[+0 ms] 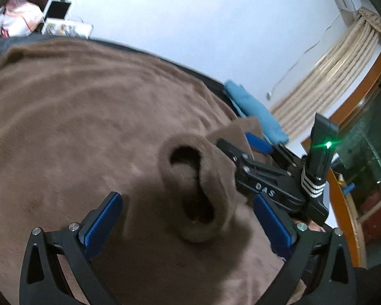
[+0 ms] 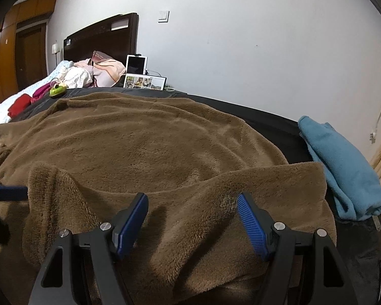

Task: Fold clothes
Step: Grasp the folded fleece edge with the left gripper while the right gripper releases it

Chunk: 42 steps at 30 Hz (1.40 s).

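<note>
Below the left hand-held gripper [image 1: 188, 218], jaws wide apart, a cuff of the brown fleece garment [image 2: 149, 142] rises between its pads; the right hand-held gripper [image 2: 193, 214] hangs open over the garment's folded edge (nothing pinched). Beside the garment on the bed [image 2: 271, 119] lies a blue cloth [image 2: 343, 167]. The right gripper's body reads "DAS".

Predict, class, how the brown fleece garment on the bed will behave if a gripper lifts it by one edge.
The brown fleece will probably flop and drape: it already lies in soft ripples, with a sleeve cuff curled open. Its thick pile suggests bulk, so it may drag. The nap should grip ribbed pads rather than slip.
</note>
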Each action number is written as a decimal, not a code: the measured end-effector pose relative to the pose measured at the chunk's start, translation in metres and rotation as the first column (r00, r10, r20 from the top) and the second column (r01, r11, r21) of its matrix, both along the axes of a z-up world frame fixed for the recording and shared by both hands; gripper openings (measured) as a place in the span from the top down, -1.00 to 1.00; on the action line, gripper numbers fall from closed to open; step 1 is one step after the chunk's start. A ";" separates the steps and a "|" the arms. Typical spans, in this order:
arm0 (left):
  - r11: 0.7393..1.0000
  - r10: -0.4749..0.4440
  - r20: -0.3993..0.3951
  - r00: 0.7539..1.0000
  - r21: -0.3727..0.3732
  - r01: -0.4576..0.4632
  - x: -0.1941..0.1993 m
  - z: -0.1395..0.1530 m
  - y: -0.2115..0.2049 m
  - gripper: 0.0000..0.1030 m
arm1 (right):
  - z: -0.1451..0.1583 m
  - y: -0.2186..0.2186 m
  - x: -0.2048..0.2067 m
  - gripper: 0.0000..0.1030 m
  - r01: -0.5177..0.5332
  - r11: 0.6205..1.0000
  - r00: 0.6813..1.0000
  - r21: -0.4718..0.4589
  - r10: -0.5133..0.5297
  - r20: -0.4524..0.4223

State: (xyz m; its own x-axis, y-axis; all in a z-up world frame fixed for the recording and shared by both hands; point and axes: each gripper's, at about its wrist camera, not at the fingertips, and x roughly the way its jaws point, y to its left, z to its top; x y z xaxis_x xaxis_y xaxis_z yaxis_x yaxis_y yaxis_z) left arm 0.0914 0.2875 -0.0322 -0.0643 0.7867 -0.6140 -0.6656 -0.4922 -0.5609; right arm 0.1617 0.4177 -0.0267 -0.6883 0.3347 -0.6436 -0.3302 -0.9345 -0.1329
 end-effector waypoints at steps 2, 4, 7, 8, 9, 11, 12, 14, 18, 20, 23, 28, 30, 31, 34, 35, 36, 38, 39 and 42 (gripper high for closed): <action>0.999 -0.032 0.008 0.999 -0.028 0.032 0.003 0.001 0.008 -1.00 | 0.001 0.002 0.002 -0.45 -0.005 1.000 1.000 -0.016 0.005 -0.010; 0.996 -0.063 0.016 0.998 -0.055 0.064 0.007 0.002 0.017 -1.00 | 0.002 0.005 0.004 -0.45 0.001 0.999 1.000 -0.035 -0.002 -0.022; 0.990 -0.101 0.031 0.994 -0.094 0.103 0.011 -0.001 0.026 -1.00 | 0.006 0.015 0.010 -0.45 0.025 0.995 0.998 -0.096 -0.030 -0.057; 0.989 -0.107 0.042 0.993 -0.103 0.111 0.011 -0.002 0.031 -1.00 | 0.007 0.018 0.012 -0.45 0.032 0.993 0.997 -0.117 -0.041 -0.069; 0.988 -0.107 0.054 0.993 -0.106 0.113 0.010 -0.003 0.034 -1.00 | 0.008 0.022 0.014 -0.45 0.043 0.990 0.995 -0.138 -0.054 -0.081; 0.988 -0.100 0.077 0.992 -0.110 0.108 0.006 -0.006 0.041 -1.00 | 0.011 0.030 0.019 -0.45 0.064 0.982 0.991 -0.179 -0.084 -0.103; 0.989 -0.090 0.091 0.992 -0.105 0.100 0.003 -0.007 0.043 -1.00 | 0.013 0.032 0.022 -0.45 0.078 0.980 0.988 -0.182 -0.100 -0.116; 0.992 -0.071 0.121 0.990 -0.096 0.082 -0.004 -0.009 0.047 -1.00 | 0.018 0.033 0.026 -0.45 0.093 0.980 0.983 -0.174 -0.118 -0.143; 0.996 -0.043 0.178 0.983 -0.064 0.055 -0.012 -0.007 0.051 -0.80 | 0.030 0.036 0.038 -0.45 0.109 0.978 0.966 -0.180 -0.147 -0.212; 0.995 -0.033 0.167 0.985 -0.083 0.047 -0.013 -0.005 0.054 -0.12 | 0.035 0.040 0.045 -0.45 0.125 0.974 0.954 -0.189 -0.171 -0.247; 0.995 0.001 0.152 0.988 -0.096 0.014 -0.019 0.002 0.048 0.60 | 0.044 0.050 0.058 -0.45 0.163 0.961 0.927 -0.222 -0.226 -0.300; 0.996 0.090 0.098 0.991 0.018 -0.092 -0.037 0.043 0.014 0.73 | 0.051 0.068 0.076 -0.45 0.217 0.938 0.890 -0.269 -0.304 -0.341; 0.985 0.135 0.074 0.988 0.095 -0.141 -0.045 0.066 -0.007 0.74 | 0.052 0.072 0.080 -0.45 0.232 0.932 0.882 -0.279 -0.322 -0.345; 0.977 0.164 0.063 0.985 0.125 -0.171 -0.049 0.075 -0.019 0.74 | 0.052 0.074 0.081 -0.45 0.238 0.928 0.878 -0.285 -0.332 -0.345; 0.947 0.253 0.053 0.966 0.189 -0.258 -0.064 0.090 -0.052 0.74 | 0.052 0.078 0.083 -0.45 0.253 0.923 0.873 -0.291 -0.347 -0.341; 0.939 0.280 0.063 0.958 0.189 -0.287 -0.071 0.089 -0.063 0.74 | 0.053 0.078 0.083 -0.45 0.255 0.923 0.873 -0.289 -0.348 -0.341; 0.932 0.310 0.075 0.948 0.174 -0.319 -0.077 0.085 -0.071 0.74 | 0.052 0.079 0.083 -0.45 0.258 0.923 0.874 -0.287 -0.349 -0.338; 0.915 0.366 0.096 0.926 0.144 -0.377 -0.088 0.073 -0.087 0.74 | 0.051 0.079 0.082 -0.45 0.263 0.923 0.876 -0.281 -0.351 -0.332; 0.907 0.392 0.100 0.914 0.123 -0.403 -0.093 0.067 -0.092 0.73 | 0.050 0.080 0.081 -0.45 0.265 0.923 0.877 -0.279 -0.351 -0.328; 0.887 0.447 0.113 0.887 0.069 -0.456 -0.104 0.044 -0.112 0.73 | 0.048 0.080 0.078 -0.45 0.268 0.925 0.883 -0.271 -0.348 -0.314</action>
